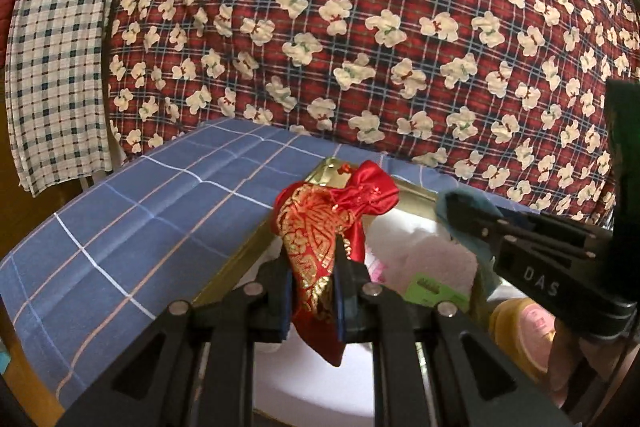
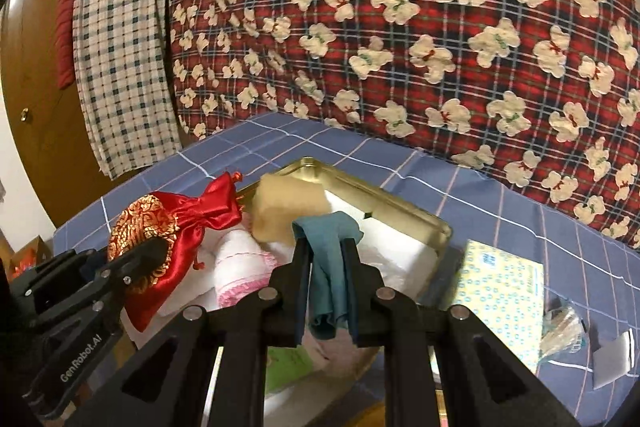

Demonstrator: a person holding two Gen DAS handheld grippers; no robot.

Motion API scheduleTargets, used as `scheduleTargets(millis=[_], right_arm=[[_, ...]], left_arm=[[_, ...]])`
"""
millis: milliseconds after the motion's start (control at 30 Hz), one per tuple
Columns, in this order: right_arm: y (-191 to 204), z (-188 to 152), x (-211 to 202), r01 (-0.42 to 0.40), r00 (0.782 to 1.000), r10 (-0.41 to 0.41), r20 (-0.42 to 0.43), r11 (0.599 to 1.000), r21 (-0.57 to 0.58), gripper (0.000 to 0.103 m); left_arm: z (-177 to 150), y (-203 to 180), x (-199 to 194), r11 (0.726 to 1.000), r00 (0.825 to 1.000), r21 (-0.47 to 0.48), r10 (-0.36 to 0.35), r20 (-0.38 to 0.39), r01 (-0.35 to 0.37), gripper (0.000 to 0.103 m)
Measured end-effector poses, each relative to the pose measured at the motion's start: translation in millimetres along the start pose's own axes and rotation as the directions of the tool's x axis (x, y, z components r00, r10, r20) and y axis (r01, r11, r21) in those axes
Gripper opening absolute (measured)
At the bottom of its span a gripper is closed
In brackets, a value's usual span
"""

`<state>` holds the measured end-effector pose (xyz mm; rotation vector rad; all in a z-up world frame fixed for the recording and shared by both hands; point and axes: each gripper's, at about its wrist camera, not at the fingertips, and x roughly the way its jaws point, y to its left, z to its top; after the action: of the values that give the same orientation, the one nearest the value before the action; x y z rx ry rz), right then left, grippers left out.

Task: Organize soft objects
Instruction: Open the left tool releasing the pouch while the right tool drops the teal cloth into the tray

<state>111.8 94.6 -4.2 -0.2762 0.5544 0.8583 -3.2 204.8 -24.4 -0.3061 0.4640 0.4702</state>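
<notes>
Two hand-held tools carry soft goods above a shallow gold metal tray (image 2: 400, 201) on a bed spread with a blue checked sheet (image 1: 120, 227). The left tool (image 1: 312, 291) is clamped tight on the lower half of a red satin drawstring pouch with gold brocade (image 1: 316, 227), whose gathered neck flops forward over the tray's near corner. The right tool (image 2: 326, 291) is pinched shut on a limp teal cloth (image 2: 330, 267), which hangs in folds from between its pads.

Both pieces look light and yielding; the satin seems slippery, so a grip across the pouch's stuffed body should hold better than one at the neck.

Inside the tray lie a tan foam block (image 2: 288, 211) and a rolled white towel with pink trim (image 2: 240, 267); open white lining shows toward the far right corner. A patterned pale-yellow packet (image 2: 504, 291) lies just beside the tray's right rim. A red plaid quilt printed with cream bears (image 2: 400, 27) rises close behind, limiting room beyond the tray.
</notes>
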Motion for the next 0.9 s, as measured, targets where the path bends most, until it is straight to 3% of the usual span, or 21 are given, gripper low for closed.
scheduleTargets(millis=[167, 233, 367, 533, 600, 633, 900], right_arm=[[9, 1, 5, -0.011, 1.000, 0.011, -0.009, 1.000, -0.021, 0.017], [13, 2, 7, -0.015, 1.000, 0.015, -0.013, 0.999, -0.031, 0.018], [19, 1, 11, -0.027, 0.999, 0.025, -0.033, 0.998, -0.052, 0.051], [20, -1, 1, -0.035, 0.999, 0.036, 0.014, 0.998, -0.052, 0.052], [17, -3, -7, -0.036, 0.999, 0.038, 0.035, 0.998, -0.041, 0.053], [14, -5, -11, -0.040, 0.998, 0.041, 0.047, 0.999, -0.034, 0.054], [-14, -23, -37, -0.019, 0.995, 0.017, 0.101, 1.000, 0.012, 0.054]], left_arm=[[-2, 2, 1, 1.000, 1.000, -0.003, 0.003, -0.005, -0.003, 0.014], [-2, 3, 1, 1.000, 1.000, -0.004, 0.013, -0.004, -0.013, 0.020], [-2, 6, -1, 1.000, 1.000, -0.009, 0.028, 0.005, -0.028, 0.030], [-1, 5, -10, 0.999, 0.999, -0.011, 0.033, 0.037, -0.033, 0.048], [0, 2, -13, 0.999, 0.998, -0.008, 0.047, 0.051, -0.046, 0.066], [0, 0, -15, 0.999, 0.997, -0.011, 0.053, 0.058, -0.053, 0.069], [1, -35, -28, 0.999, 0.996, 0.052, 0.000, 0.089, -0.004, 0.070]])
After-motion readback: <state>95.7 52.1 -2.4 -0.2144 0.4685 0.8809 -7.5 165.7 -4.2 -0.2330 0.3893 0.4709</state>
